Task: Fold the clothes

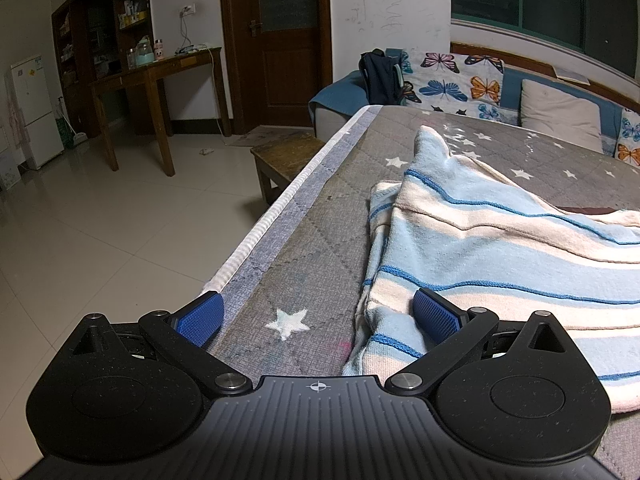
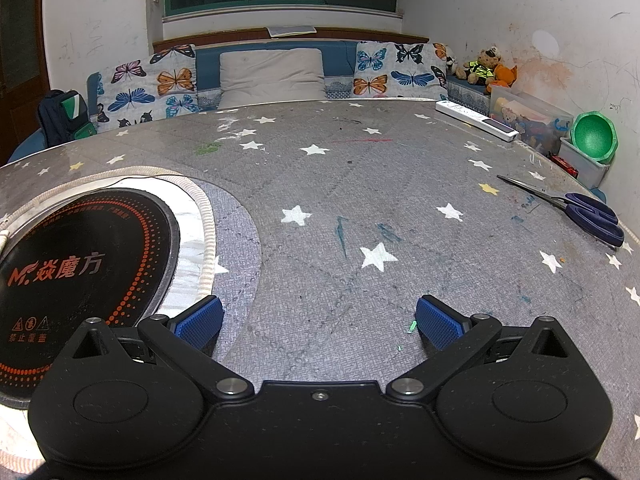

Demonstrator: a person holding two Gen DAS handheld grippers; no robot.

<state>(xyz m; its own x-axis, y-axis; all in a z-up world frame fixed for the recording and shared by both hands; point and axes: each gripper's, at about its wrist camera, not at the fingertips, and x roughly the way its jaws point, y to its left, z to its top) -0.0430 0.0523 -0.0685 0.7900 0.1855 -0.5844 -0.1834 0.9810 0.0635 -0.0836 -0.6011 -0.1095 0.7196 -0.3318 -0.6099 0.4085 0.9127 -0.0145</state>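
the table (image 1: 304,240) is the biggest thing here, covered in a grey quilted cloth printed with white stars, its edge bound in a paler woven strip. on it, in the left wrist view, lies the striped garment (image 1: 500,248), a soft terry-like knit in pale blue and cream bands with darker blue stitched lines, rumpled and heaped toward the right. the left gripper (image 1: 318,318) has its jaws spread wide; one ribbed blue pad (image 1: 436,318) sits right at the garment's near hem (touching or just above, i cannot tell), while the other is out by the table edge.

the right wrist view shows no garment at all. there the right gripper (image 2: 320,320) is also spread wide over bare cloth, holding nothing. it shows a round black glass cooktop (image 2: 80,272) set into the table at left, and dark-handled scissors (image 2: 580,212) lying flat far right.
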